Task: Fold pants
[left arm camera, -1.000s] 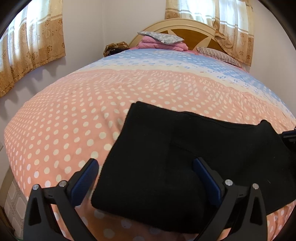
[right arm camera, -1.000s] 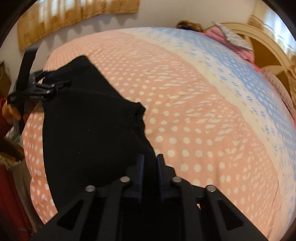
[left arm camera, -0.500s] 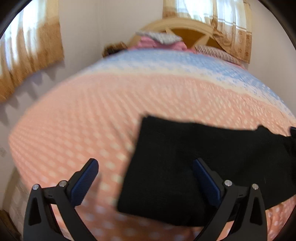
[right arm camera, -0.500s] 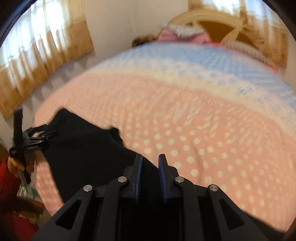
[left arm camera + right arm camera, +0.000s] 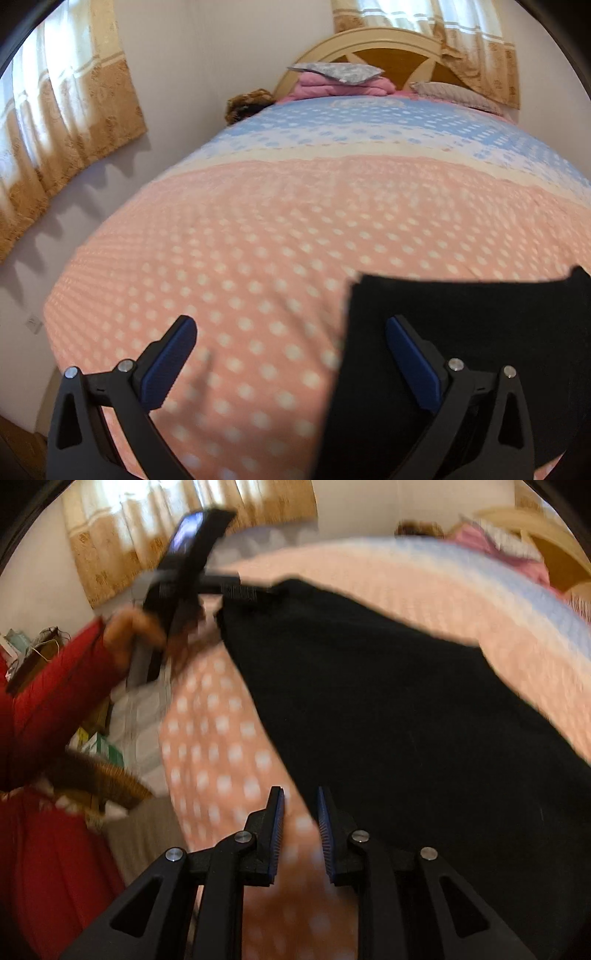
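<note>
Black pants [image 5: 480, 332] lie folded on the pink dotted bedspread [image 5: 240, 240], at the lower right of the left wrist view. My left gripper [image 5: 289, 323] is open wide with only bedspread between its pads; its right finger hangs over the pants' left edge. In the right wrist view the pants [image 5: 406, 720] spread across the middle and right. My right gripper [image 5: 300, 792] stands open by a narrow gap just left of the pants' near edge, with bedspread showing between the pads. A hand in a red sleeve [image 5: 122, 638] holds the left gripper, whose lower finger [image 5: 236, 589] is beside the pants' far corner.
Pillows and a pink blanket [image 5: 340, 74] are stacked at the headboard [image 5: 388, 48]. Curtains [image 5: 74, 110] hang on the left wall. A woven basket [image 5: 110, 775] and boxes sit beside the bed's near left edge.
My right gripper was shut on the pants, let them go and swung left off the fabric. My left gripper shifted left, so the pants slid to the right in its view.
</note>
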A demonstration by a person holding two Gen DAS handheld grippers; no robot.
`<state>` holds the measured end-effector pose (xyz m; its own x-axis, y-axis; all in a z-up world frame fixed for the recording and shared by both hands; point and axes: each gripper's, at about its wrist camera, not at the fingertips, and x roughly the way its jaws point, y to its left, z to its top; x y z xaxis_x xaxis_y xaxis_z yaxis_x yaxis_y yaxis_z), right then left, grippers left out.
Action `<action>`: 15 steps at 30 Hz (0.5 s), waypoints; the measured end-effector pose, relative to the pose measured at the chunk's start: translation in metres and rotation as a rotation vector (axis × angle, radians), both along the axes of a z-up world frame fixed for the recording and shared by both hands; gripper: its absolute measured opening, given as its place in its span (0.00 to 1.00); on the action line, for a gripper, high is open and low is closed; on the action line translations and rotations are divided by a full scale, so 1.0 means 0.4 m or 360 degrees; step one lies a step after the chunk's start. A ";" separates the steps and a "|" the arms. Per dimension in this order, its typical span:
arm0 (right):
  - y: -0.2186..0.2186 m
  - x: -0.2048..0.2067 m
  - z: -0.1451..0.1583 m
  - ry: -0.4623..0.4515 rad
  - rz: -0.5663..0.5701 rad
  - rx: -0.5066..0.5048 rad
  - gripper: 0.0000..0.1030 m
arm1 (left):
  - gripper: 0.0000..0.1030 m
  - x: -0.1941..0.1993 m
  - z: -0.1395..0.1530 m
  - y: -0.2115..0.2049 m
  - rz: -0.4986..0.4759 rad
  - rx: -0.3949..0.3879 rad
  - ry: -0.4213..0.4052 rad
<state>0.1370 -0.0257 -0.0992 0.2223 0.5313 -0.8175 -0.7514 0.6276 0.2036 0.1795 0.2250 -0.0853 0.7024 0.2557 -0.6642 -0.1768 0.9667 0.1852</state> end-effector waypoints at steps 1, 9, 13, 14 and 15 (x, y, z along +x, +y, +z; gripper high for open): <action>-0.013 -0.002 0.006 0.0037 -0.0004 0.0017 0.20 | 1.00 0.001 0.009 0.009 0.0028 0.0034 -0.0007; 0.013 0.048 0.120 0.0014 -0.0123 0.0488 0.20 | 1.00 -0.075 0.095 0.045 0.0109 -0.0021 -0.0164; 0.117 0.098 0.068 0.0164 -0.0164 0.0668 0.20 | 1.00 -0.083 0.113 0.003 0.0077 0.0035 -0.0203; 0.144 0.101 0.047 0.0208 -0.0146 0.0673 0.20 | 1.00 -0.082 0.108 -0.012 0.0061 0.0093 -0.0188; 0.181 0.097 0.015 0.0264 -0.0109 0.0660 0.20 | 1.00 -0.076 0.099 -0.017 0.0058 0.0142 -0.0167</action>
